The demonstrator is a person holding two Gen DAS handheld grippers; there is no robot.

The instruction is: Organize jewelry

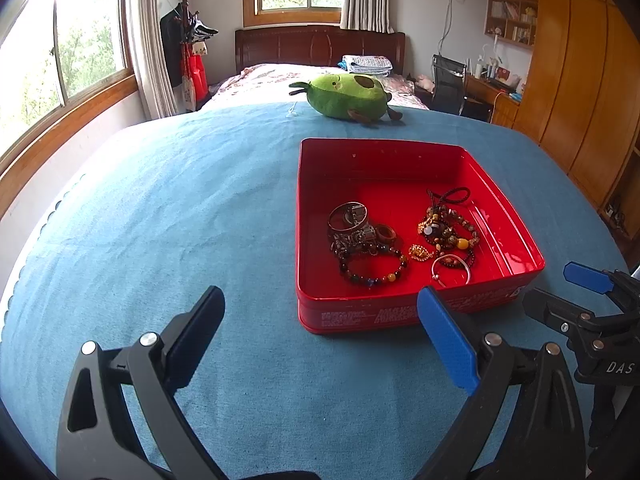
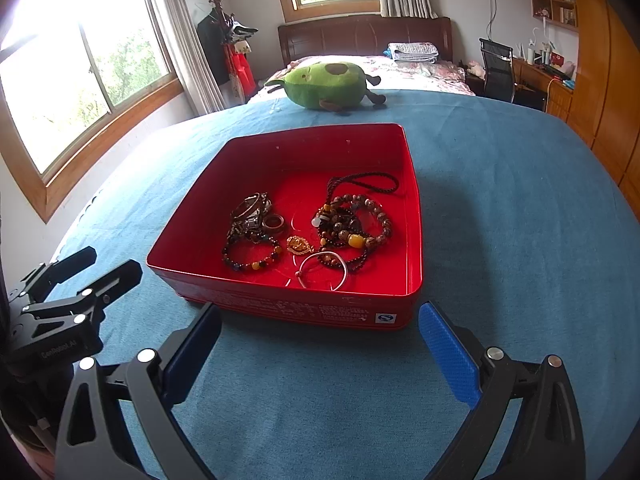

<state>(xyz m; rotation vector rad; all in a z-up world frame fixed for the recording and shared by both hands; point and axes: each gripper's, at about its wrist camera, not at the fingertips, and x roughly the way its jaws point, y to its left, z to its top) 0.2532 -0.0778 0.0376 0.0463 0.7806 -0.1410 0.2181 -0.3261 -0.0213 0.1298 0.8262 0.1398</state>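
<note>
A red tin box (image 1: pixel 516 276) (image 2: pixel 184 224) sits on the blue cloth. Inside lie several pieces: a dark beaded bracelet (image 1: pixel 374 270) (image 2: pixel 250 254), a silver bangle (image 1: pixel 450 269) (image 2: pixel 323 269), a gold pendant (image 1: pixel 420 252) (image 2: pixel 298 245), a heap of brown bead strings (image 1: pixel 450 228) (image 2: pixel 354 222) and metal rings (image 1: pixel 348 216) (image 2: pixel 252 210). My left gripper (image 1: pixel 320 308) (image 2: pixel 100 264) hangs open just short of the box's near left corner, nothing in it. My right gripper (image 2: pixel 320 320) (image 1: pixel 560 284) stands open before the box's near wall, also holding nothing.
A green avocado plush (image 1: pixel 346 96) (image 2: pixel 326 84) lies at the far edge of the blue cloth (image 1: pixel 160 220) (image 2: pixel 520 220). Beyond are a bed, a coat stand, a desk with a chair and wooden wardrobes on the right. Windows line the left wall.
</note>
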